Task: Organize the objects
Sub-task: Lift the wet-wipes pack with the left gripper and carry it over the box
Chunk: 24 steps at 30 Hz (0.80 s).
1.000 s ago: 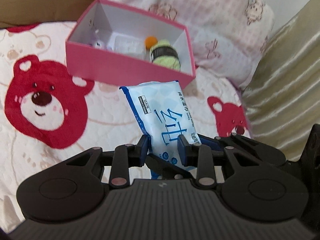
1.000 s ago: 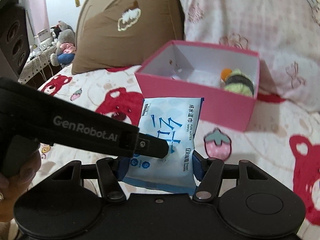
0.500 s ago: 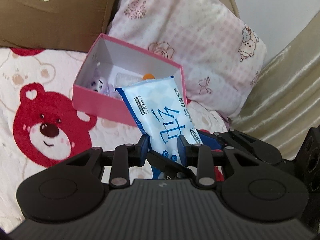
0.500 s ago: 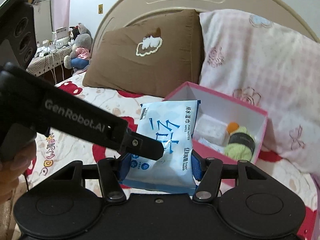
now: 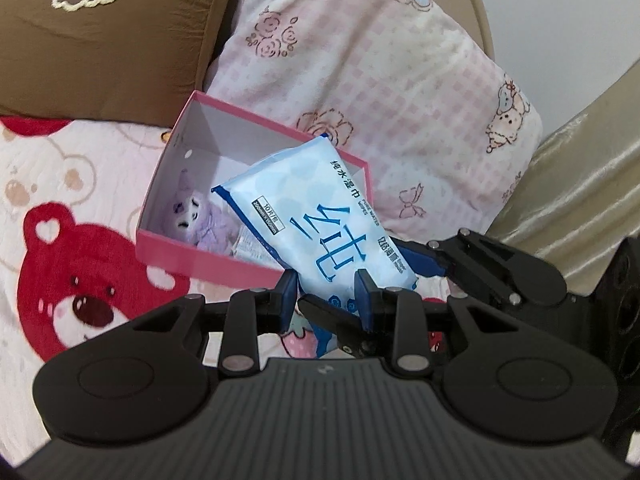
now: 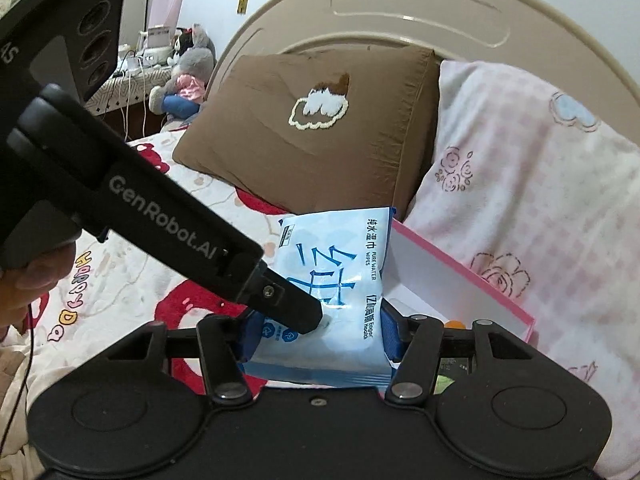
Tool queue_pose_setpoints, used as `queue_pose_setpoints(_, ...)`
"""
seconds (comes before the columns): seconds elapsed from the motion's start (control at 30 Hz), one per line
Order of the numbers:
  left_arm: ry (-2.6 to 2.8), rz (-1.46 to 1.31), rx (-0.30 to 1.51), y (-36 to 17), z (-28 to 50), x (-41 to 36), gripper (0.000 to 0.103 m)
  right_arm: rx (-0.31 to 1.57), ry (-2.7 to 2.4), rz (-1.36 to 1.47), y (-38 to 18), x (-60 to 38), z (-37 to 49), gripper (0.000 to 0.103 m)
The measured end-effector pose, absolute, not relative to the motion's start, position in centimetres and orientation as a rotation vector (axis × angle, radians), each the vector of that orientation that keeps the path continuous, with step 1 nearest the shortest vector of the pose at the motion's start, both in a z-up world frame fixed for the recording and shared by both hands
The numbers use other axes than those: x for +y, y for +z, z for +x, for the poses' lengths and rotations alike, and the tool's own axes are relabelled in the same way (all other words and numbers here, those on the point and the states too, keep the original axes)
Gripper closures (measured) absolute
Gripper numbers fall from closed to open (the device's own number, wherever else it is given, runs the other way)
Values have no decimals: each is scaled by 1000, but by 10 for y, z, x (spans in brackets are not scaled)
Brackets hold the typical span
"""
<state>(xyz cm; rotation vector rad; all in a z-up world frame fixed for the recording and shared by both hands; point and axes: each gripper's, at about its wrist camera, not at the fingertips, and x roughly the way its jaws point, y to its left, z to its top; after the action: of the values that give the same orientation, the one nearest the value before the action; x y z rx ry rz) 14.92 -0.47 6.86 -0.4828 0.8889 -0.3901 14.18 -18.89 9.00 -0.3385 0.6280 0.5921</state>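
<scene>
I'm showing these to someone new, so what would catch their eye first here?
First the blue wet wipes pack, held up by both grippers at once: the right gripper clasps its sides while the left gripper pinches its lower edge. Just behind it sits the open pink box on the bear-print bedspread, with a purple plush toy inside. Behind that, a brown pillow and a pink checked pillow lean against the headboard.

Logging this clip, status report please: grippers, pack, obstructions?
Both grippers, left and right, shut on the wipes pack. Pack held above the pink box. Purple plush inside; nothing blocking.
</scene>
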Motion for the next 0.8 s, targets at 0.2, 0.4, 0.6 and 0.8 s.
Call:
queue_pose_setpoints(0.2,-408,-531,898,59,184,1,74,677,621,-457,97,-181,179,42)
queue_pose_setpoints(0.4,-389,-527,921,34,212,-2,74,720,661,-526,79,-181,217,42)
queue_pose_setpoints(0.6,-395,-573,978,8,240,-7,74,719,681,-567,55,-187,235,43)
queue_pose_setpoints(0.8,-370,-572,1019,-18,263,-20,74,757,664,-556,34,-200,256,44)
